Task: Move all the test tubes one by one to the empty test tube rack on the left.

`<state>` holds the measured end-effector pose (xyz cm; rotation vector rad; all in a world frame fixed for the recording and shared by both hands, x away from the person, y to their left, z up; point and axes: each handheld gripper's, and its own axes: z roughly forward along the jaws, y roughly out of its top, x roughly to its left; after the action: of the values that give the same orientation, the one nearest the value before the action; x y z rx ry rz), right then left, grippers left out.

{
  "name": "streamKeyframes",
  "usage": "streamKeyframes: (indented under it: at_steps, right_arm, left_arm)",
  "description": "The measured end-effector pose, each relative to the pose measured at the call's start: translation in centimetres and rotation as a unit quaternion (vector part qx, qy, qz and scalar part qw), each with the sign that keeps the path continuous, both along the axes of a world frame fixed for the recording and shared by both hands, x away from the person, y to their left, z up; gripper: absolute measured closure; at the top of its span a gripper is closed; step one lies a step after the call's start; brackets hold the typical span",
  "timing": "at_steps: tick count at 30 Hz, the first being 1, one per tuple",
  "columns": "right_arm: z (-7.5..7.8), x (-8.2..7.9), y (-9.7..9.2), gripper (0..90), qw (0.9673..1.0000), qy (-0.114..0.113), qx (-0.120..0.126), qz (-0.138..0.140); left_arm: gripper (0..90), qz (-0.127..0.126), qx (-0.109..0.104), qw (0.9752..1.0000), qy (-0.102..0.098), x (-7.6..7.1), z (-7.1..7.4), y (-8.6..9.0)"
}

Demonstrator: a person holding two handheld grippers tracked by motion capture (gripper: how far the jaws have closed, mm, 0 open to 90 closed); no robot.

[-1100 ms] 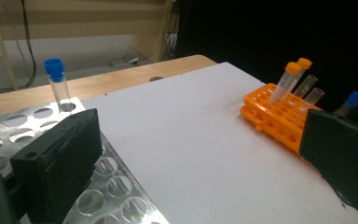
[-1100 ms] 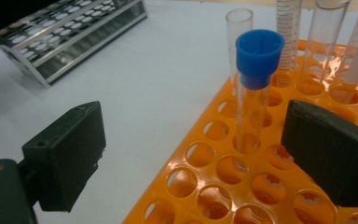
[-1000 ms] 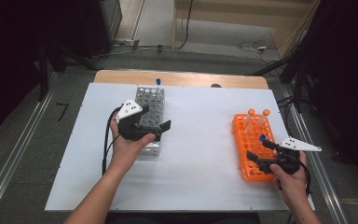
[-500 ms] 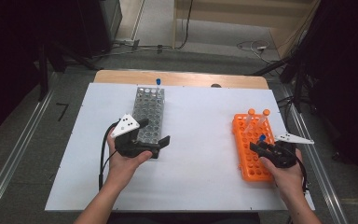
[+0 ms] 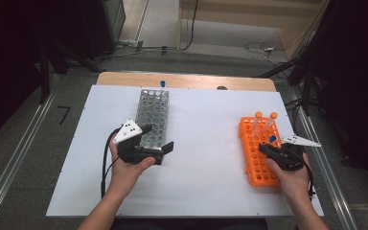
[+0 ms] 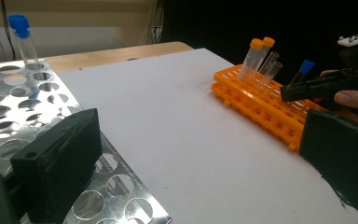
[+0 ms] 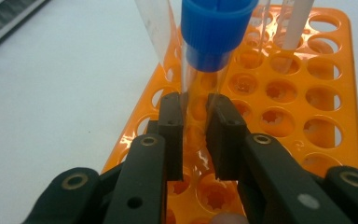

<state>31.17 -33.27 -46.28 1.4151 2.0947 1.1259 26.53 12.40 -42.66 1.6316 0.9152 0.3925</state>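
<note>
Right gripper view shows the right claw (image 7: 196, 135) clamped on the clear body of a blue-capped tube (image 7: 209, 51), its jaws having just closed around the glass below the cap, while the tube stands in a well of the orange rack (image 7: 326, 116). From the high view, that rack (image 5: 254, 158) sits at the right side of the white tabletop (image 5: 206, 134), with 2 orange-capped tubes (image 5: 263, 117) upright at its far end. The left claw (image 5: 155, 136) stands apart and holds nothing, resting at the near end of the metal rack (image 5: 153, 110), where 1 blue-capped tube (image 5: 163, 85) stands at the far edge. The step in hand appears to be lifting the gripped tube out of the orange rack, probably toward the metal one. Done well, the pull should run straight along the tube's axis, since a sideways tug could bind the tube in its well or drag the light plastic rack along. The grip looks centred in the right gripper view, so it likely needs only steady pressure, not more squeeze. The left claw is well placed to steady the metal rack on arrival.
</note>
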Motion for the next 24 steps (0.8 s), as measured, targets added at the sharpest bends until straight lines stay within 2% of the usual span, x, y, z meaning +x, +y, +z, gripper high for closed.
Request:
streamKeyframes:
  at_steps: [1, 2, 3, 4, 6, 7, 8, 12, 17, 24]
  right_arm:
    - [0.1, -0.2, 0.0, 74.9, 0.9999, -0.014, 0.000, 0.000]
    - [0.1, -0.2, 0.0, 74.9, 0.9999, -0.014, 0.000, 0.000]
    - [0.4, -0.4, 0.0, 74.9, 0.9996, -0.028, -0.002, -0.001]
    - [0.4, -0.4, 0.0, 74.9, 0.9996, -0.028, -0.002, -0.001]
    - [0.9, -0.8, 0.0, 74.9, 0.9991, -0.042, -0.001, -0.002]
    - [1.5, -1.2, 0.1, 74.9, 0.9983, -0.059, -0.002, -0.002]
    - [1.5, -1.2, 0.1, 74.9, 0.9983, -0.059, -0.002, -0.002]
    - [2.5, -2.1, 0.5, 75.0, 0.9964, -0.085, -0.002, 0.007]
    - [2.8, -2.9, 1.6, 75.0, 0.9953, -0.090, 0.001, 0.036]
    - [2.5, -3.7, 3.6, 75.0, 0.9931, -0.084, 0.015, 0.080]
  left_arm:
    - [0.0, 0.000, 0.000, 1.0000, 0.000, 0.0, 0.0, 0.0]
    - [0.0, -0.001, 0.000, 1.0000, 0.000, 0.0, 0.0, 0.0]
    - [0.0, -0.001, 0.001, 1.0000, 0.000, -0.1, 0.0, -0.1]
    - [0.0, -0.002, 0.000, 1.0000, -0.001, -0.1, 0.1, -0.1]
    - [0.0, -0.003, -0.003, 1.0000, -0.002, -0.1, 0.1, -0.1]
    - [0.0, -0.003, -0.001, 1.0000, -0.002, -0.2, 0.1, -0.1]
    - [0.0, -0.004, -0.001, 1.0000, -0.002, -0.2, 0.2, -0.1]
    - [0.0, -0.006, -0.002, 1.0000, -0.002, -0.3, 0.2, -0.2]
    - [0.0, -0.016, -0.002, 0.9999, -0.002, -0.5, 0.3, -0.8]
    - [0.0, -0.027, 0.000, 0.9996, -0.003, -0.7, 0.3, -1.7]
